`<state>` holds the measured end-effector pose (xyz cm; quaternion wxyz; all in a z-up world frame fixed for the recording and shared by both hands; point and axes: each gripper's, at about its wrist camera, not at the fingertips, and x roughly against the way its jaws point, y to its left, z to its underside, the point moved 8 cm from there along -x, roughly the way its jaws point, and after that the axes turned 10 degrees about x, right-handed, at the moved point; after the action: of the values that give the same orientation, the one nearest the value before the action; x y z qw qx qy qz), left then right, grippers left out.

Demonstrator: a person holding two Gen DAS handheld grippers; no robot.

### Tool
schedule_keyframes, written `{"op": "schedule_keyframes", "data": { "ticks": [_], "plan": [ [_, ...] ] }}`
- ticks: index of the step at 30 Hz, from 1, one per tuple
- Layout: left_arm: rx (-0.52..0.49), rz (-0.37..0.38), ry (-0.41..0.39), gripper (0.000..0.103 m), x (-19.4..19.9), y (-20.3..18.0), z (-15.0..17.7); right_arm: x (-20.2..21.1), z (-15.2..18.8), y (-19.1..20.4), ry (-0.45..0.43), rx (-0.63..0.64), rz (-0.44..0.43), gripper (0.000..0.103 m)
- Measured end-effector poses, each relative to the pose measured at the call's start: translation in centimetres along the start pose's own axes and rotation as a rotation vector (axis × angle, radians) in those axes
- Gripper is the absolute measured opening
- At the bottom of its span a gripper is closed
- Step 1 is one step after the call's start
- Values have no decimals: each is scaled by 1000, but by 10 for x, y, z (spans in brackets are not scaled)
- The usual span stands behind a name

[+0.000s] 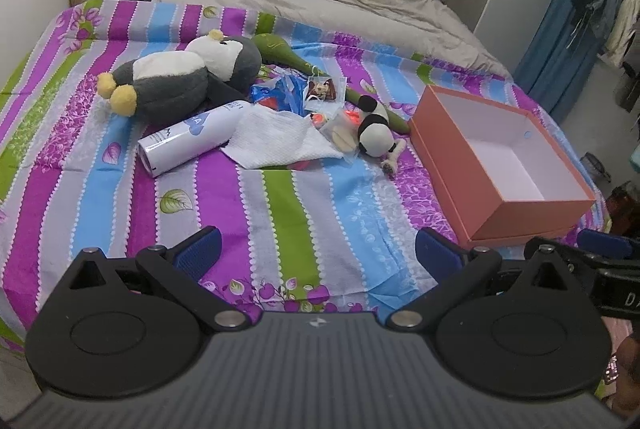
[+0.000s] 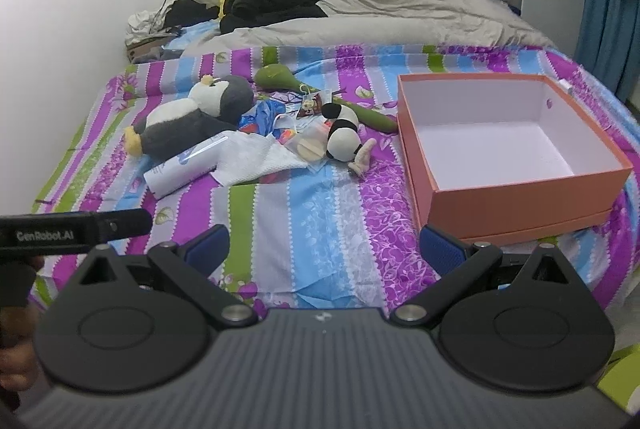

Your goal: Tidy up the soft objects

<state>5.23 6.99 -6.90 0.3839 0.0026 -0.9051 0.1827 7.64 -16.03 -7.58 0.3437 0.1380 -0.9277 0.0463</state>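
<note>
Currently, the left wrist view shows the left gripper held low over the striped purple, blue and green bedsheet, its two blue-padded fingers spread wide with nothing between them. Ahead of it, well apart, lies one cluster of items: one large grey-and-white penguin plush toy, one small black-and-white panda plush toy, one long green plush club, one white cylindrical bottle lying on its side, and one white textured cloth just beside the bottle. Several small clear packets lie between the cloth and the panda; their exact number cannot be told. One open orange cardboard box with a white interior sits to the right of the cluster, empty. A tip of the right gripper enters at the right edge.

From the right wrist view, the right gripper also hovers over the bedsheet with its fingers spread apart, gripping nothing. The same one penguin, one panda, one club, one bottle and one cloth lie ahead and to the left, well apart from the fingers. The orange box sits near, ahead and to the right, its front wall closest. The left gripper's body shows at the left edge.
</note>
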Motion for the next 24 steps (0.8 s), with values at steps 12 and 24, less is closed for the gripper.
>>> {"op": "schedule_keyframes", "data": {
  "ticks": [12,24],
  "plan": [
    [6,-7,-31,103,28,1,17,3,0,4,-20,-38,-1,103],
    [55,-5,-63,103,32,-25,25,13,18,-22,-16,29,-27,103]
  ]
}}
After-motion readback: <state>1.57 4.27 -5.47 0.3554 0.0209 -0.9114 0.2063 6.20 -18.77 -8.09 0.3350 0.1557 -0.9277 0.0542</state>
